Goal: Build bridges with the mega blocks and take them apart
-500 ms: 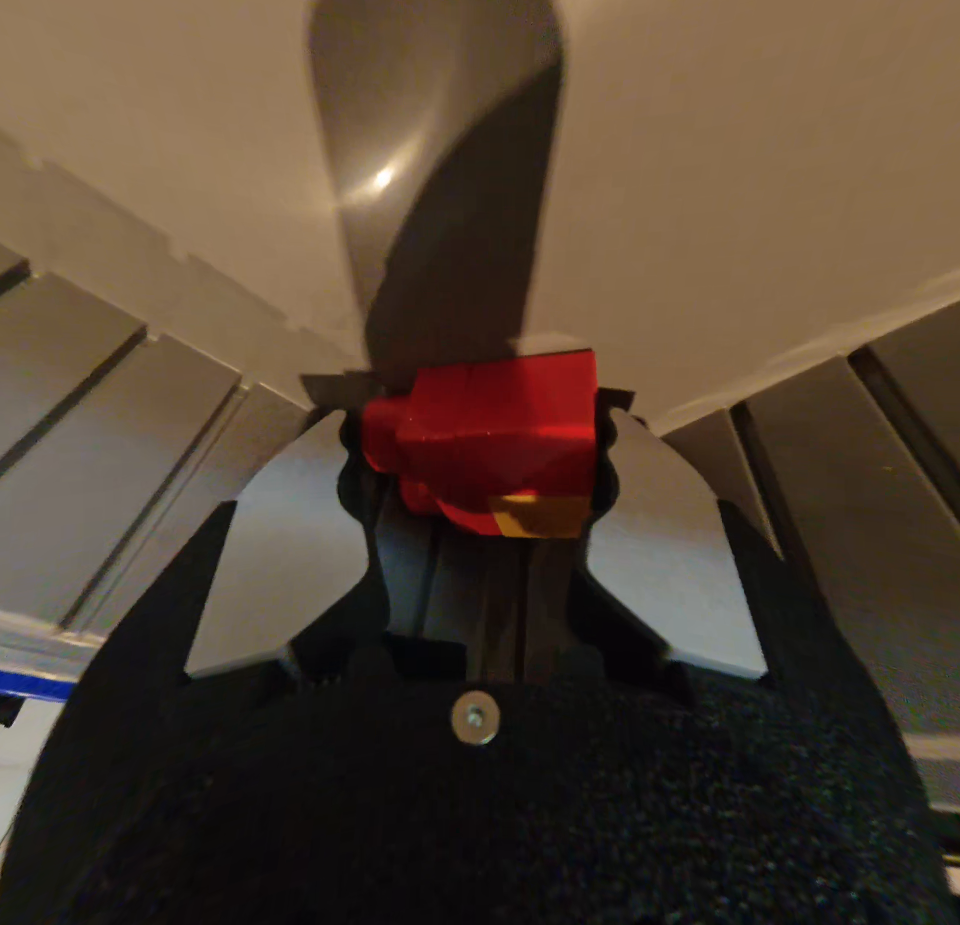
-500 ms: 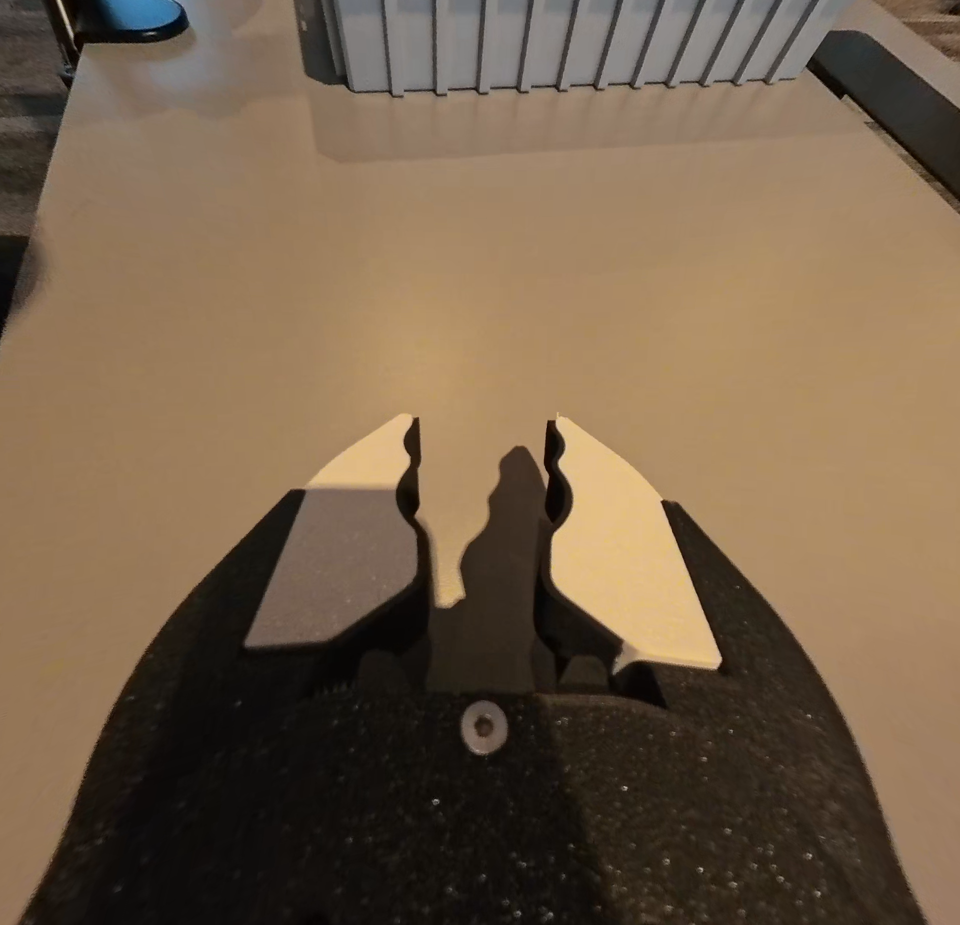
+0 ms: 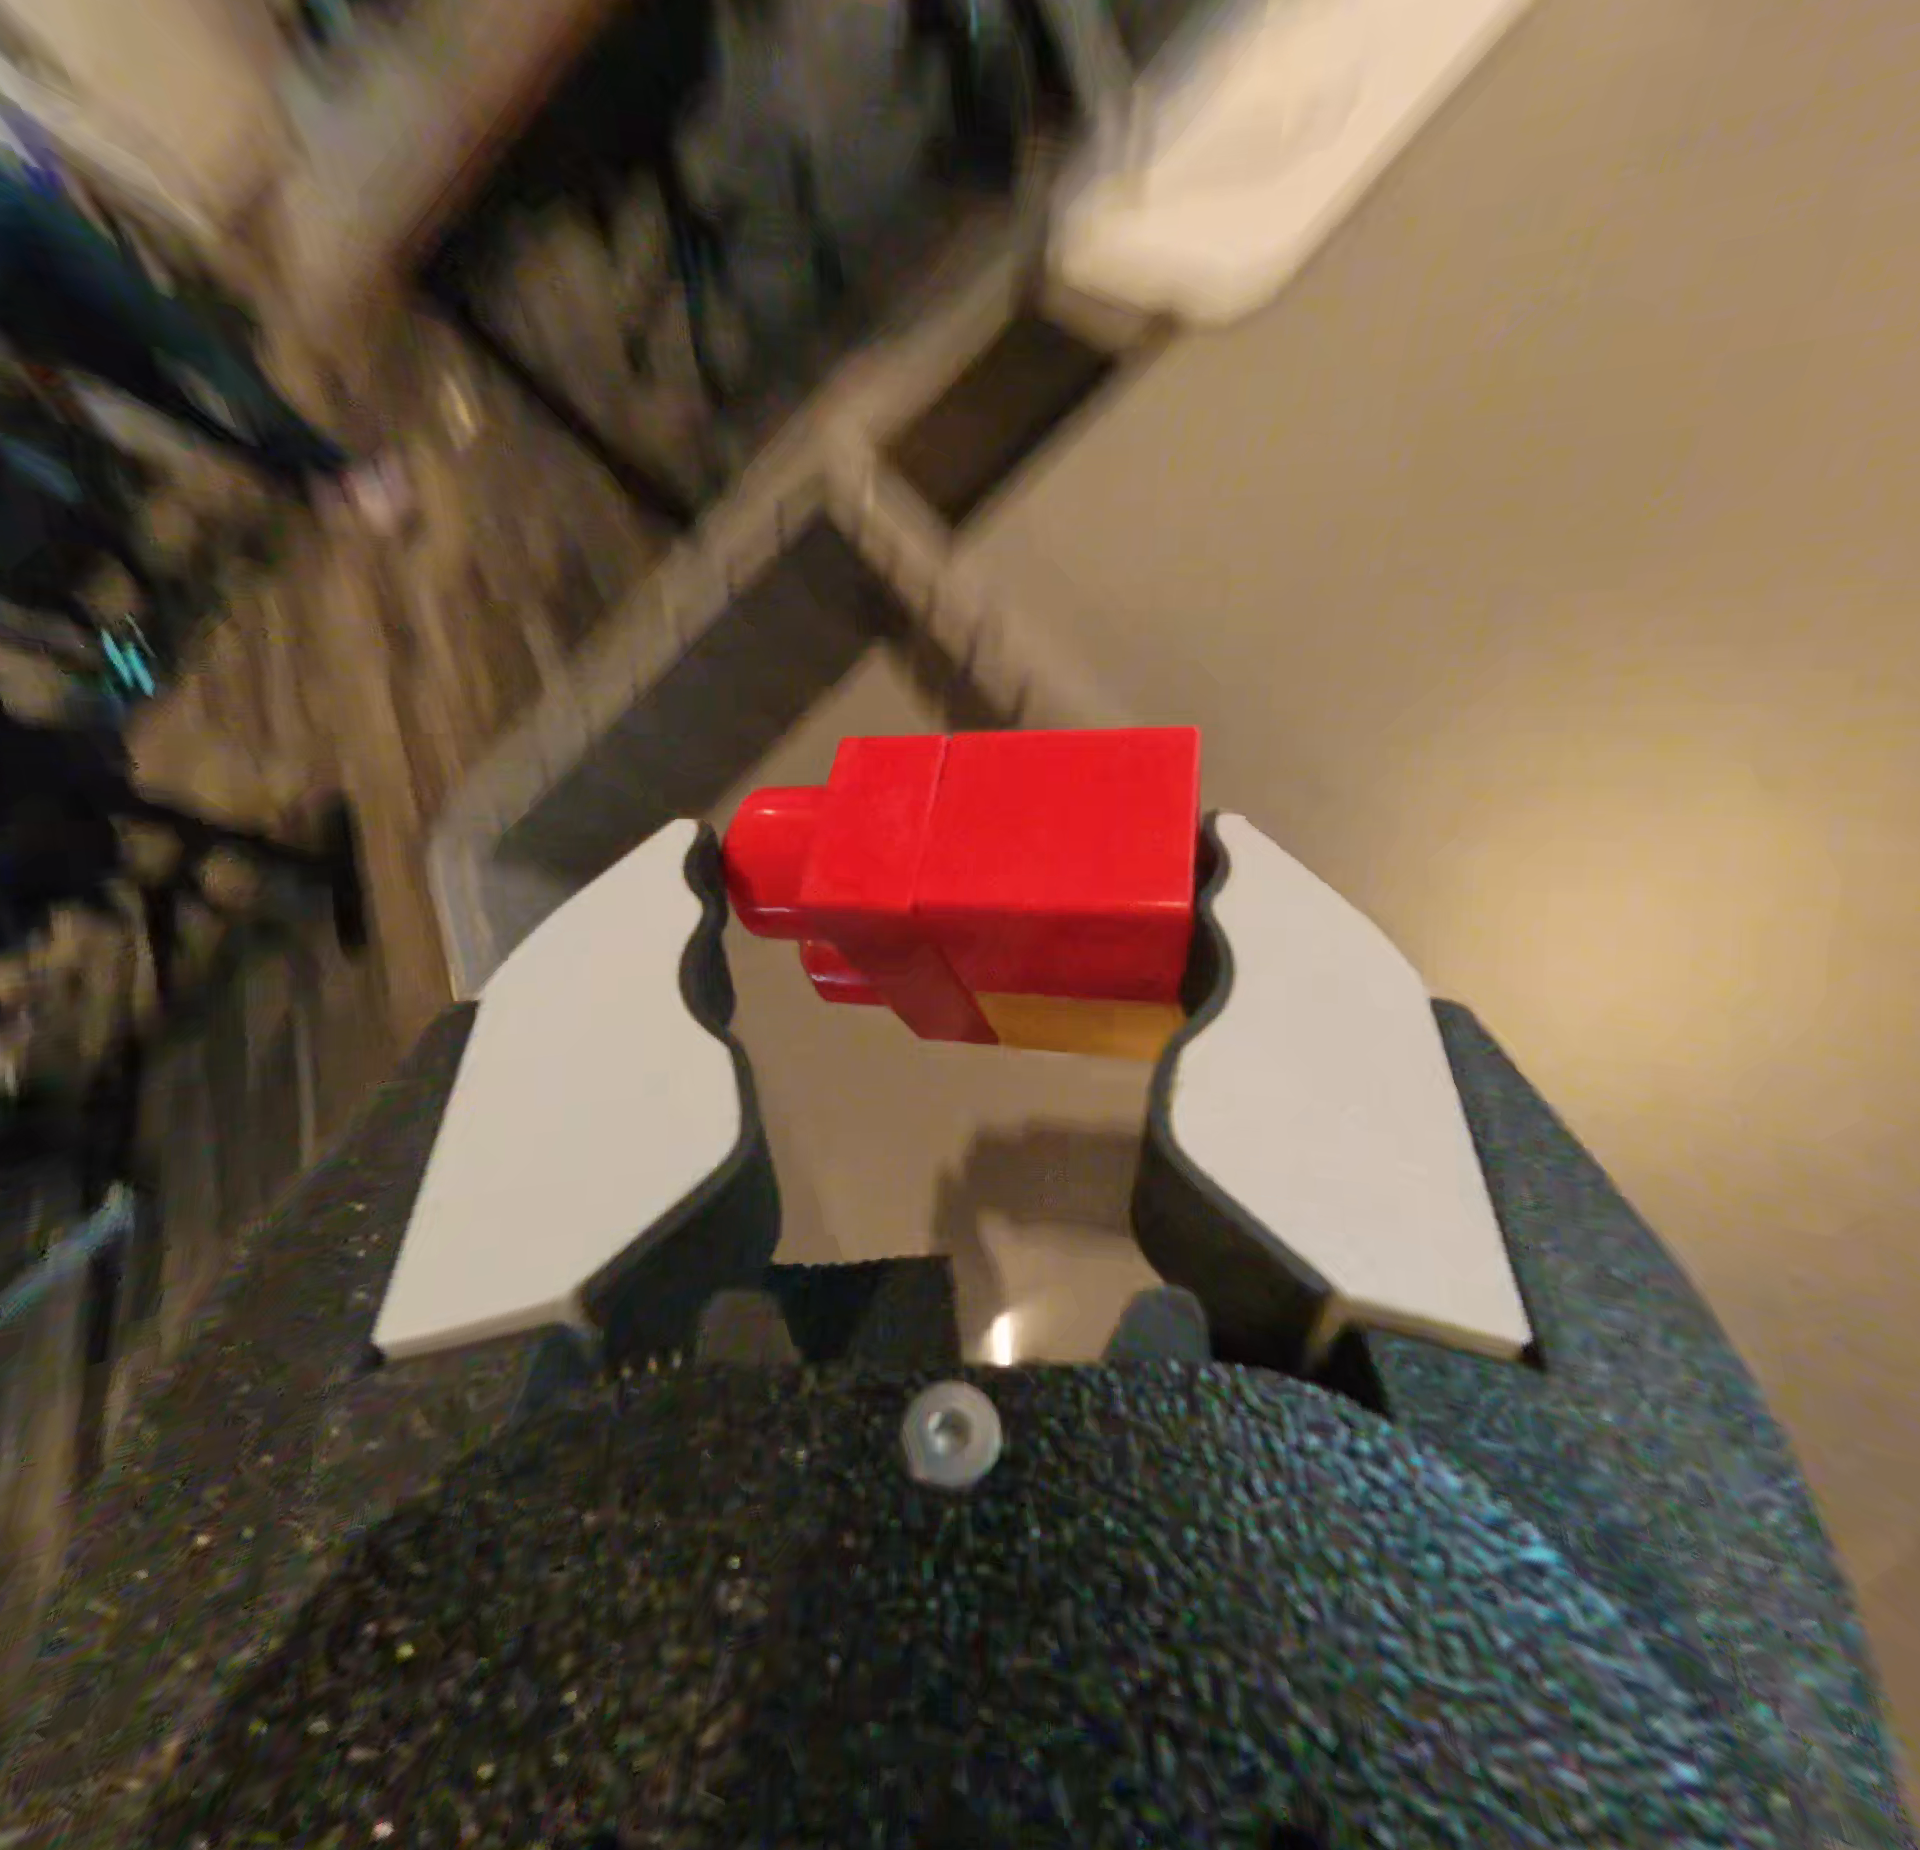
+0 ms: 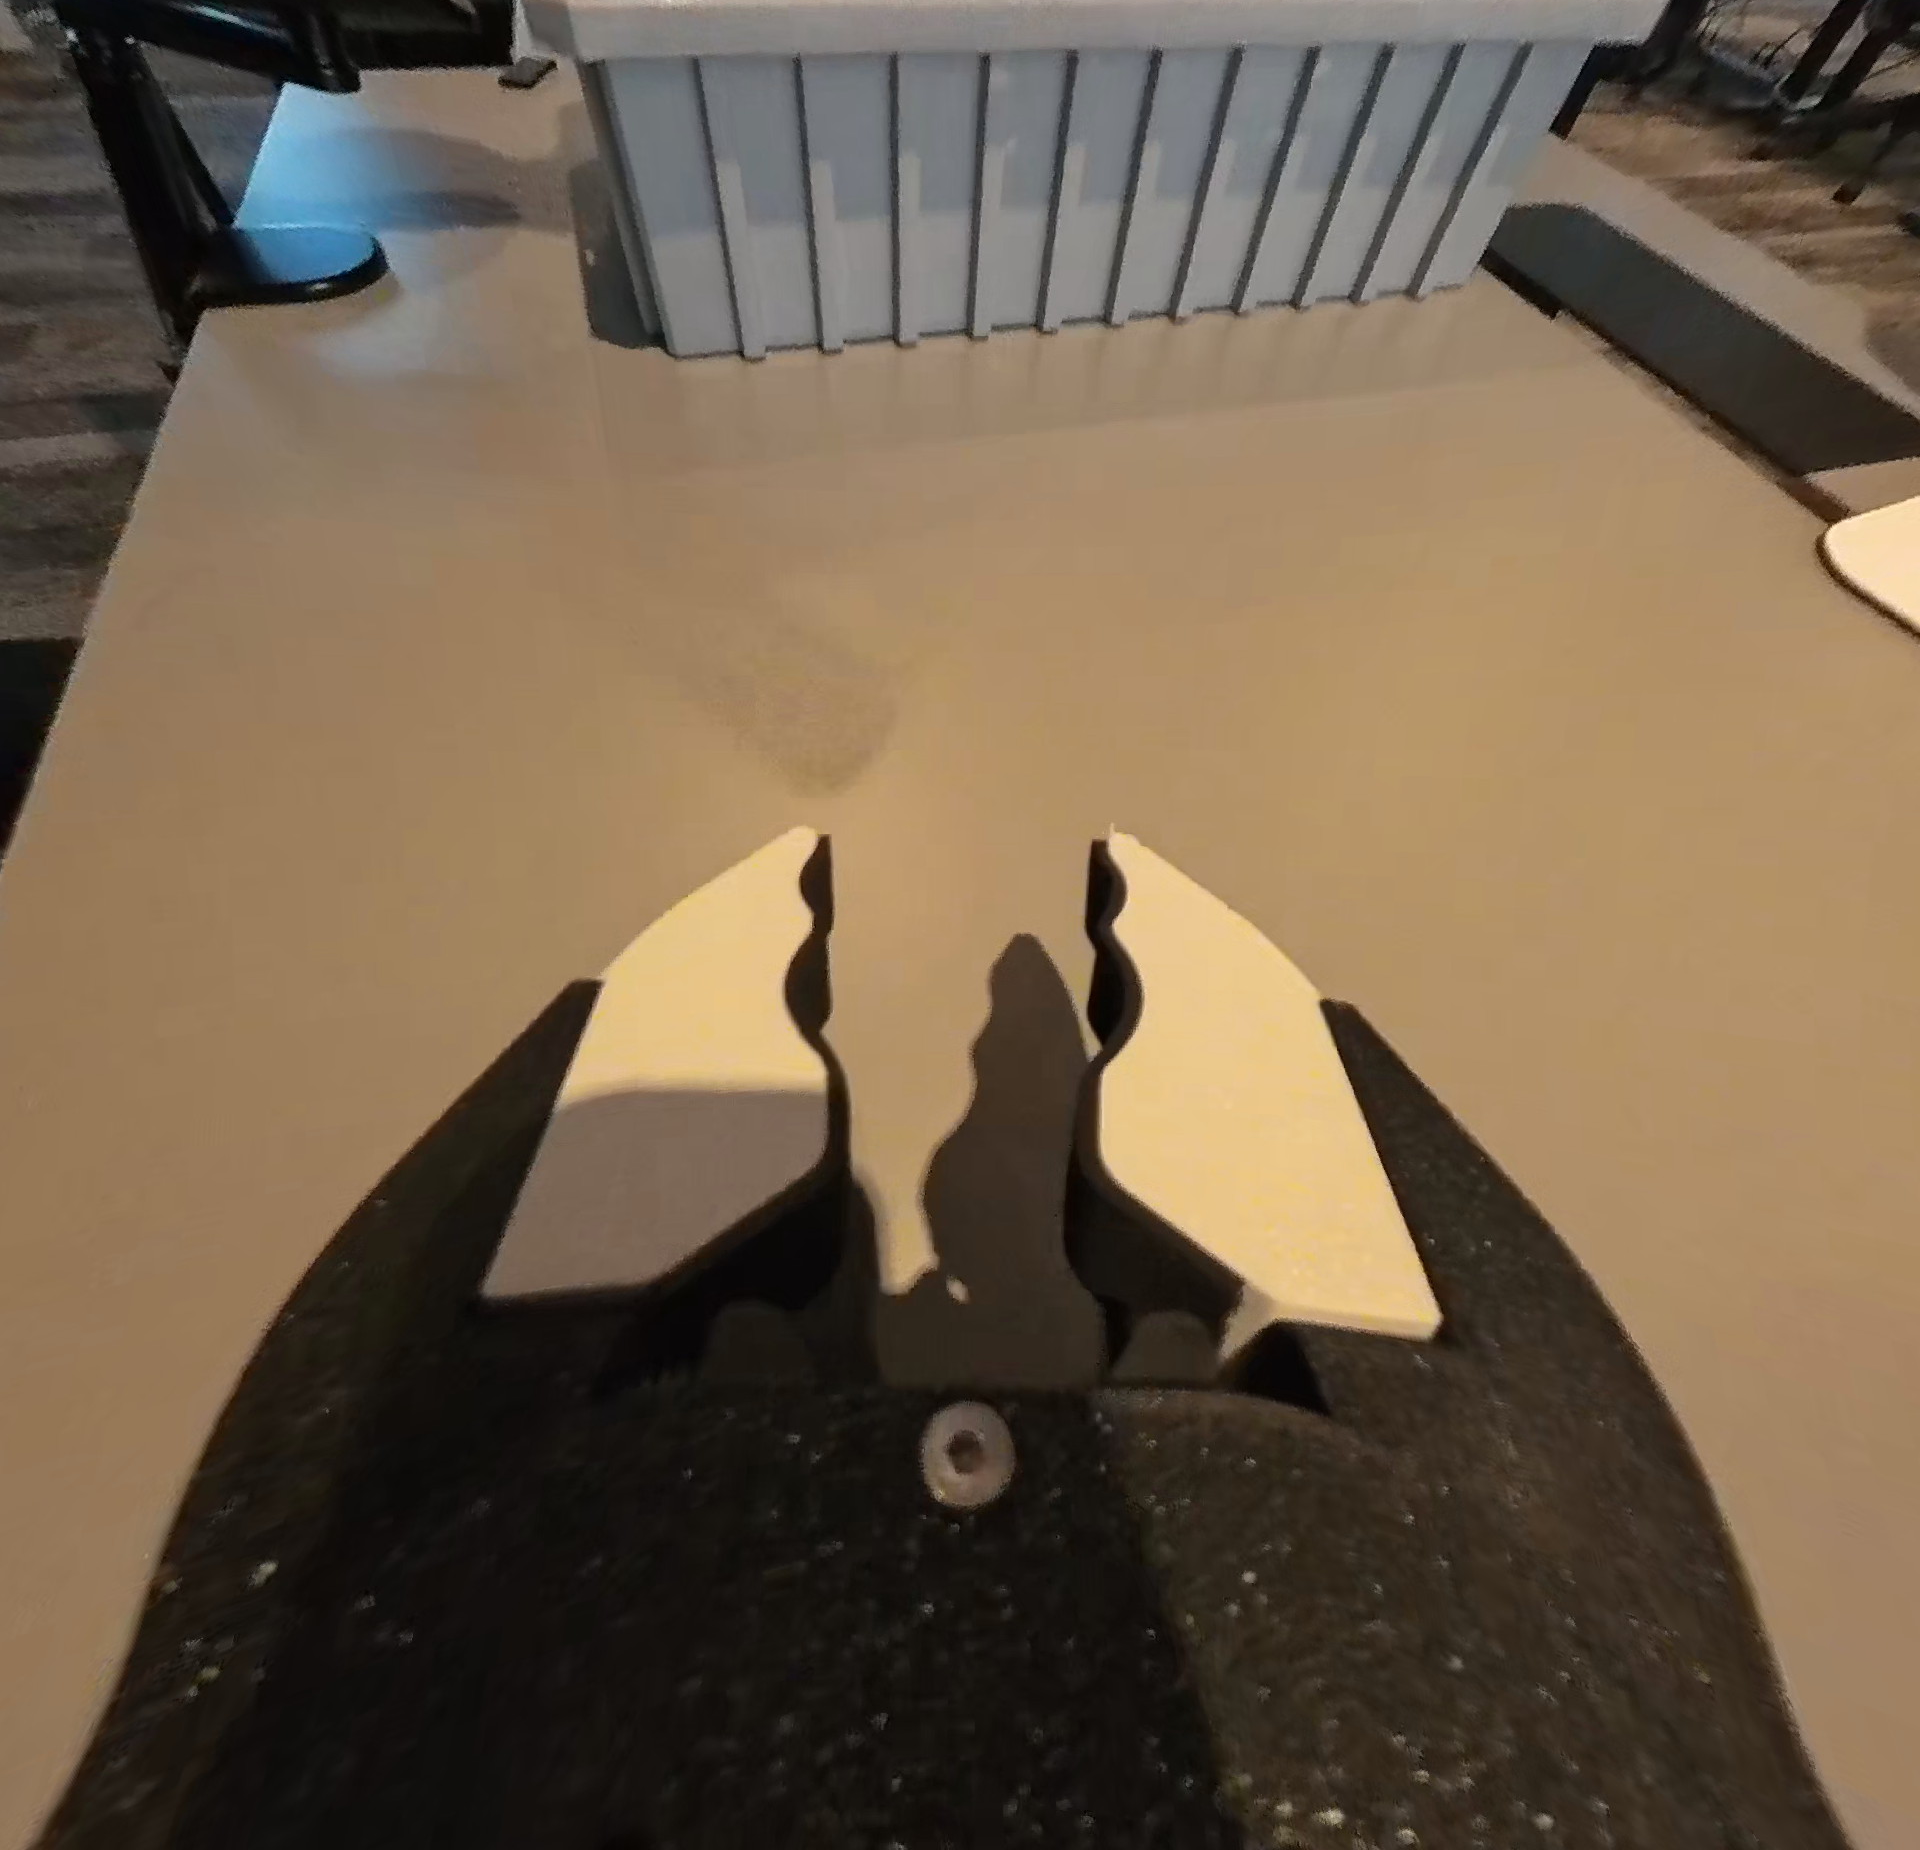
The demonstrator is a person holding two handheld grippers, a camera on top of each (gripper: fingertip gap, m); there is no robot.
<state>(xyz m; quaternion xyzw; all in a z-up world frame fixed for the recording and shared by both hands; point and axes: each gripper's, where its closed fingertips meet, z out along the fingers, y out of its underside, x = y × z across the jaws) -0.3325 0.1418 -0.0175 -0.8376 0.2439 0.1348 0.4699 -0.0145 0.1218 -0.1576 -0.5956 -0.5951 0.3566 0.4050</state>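
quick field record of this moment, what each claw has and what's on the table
left claw: shut on red block, which lies sideways with its studs toward the left finger; a yellow block shows under it
right claw: open, empty, over the table
table: beige
bin: grey ribbed, at the far end of the table; contents hidden
left wrist view background: motion-blurred

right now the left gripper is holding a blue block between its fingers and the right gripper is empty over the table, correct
Not quite: the block is red, not blue, with a yellow part showing beneath it, as the left wrist view shows. The rest holds: the left gripper grips it between its fingers, and the right gripper is empty over the table.
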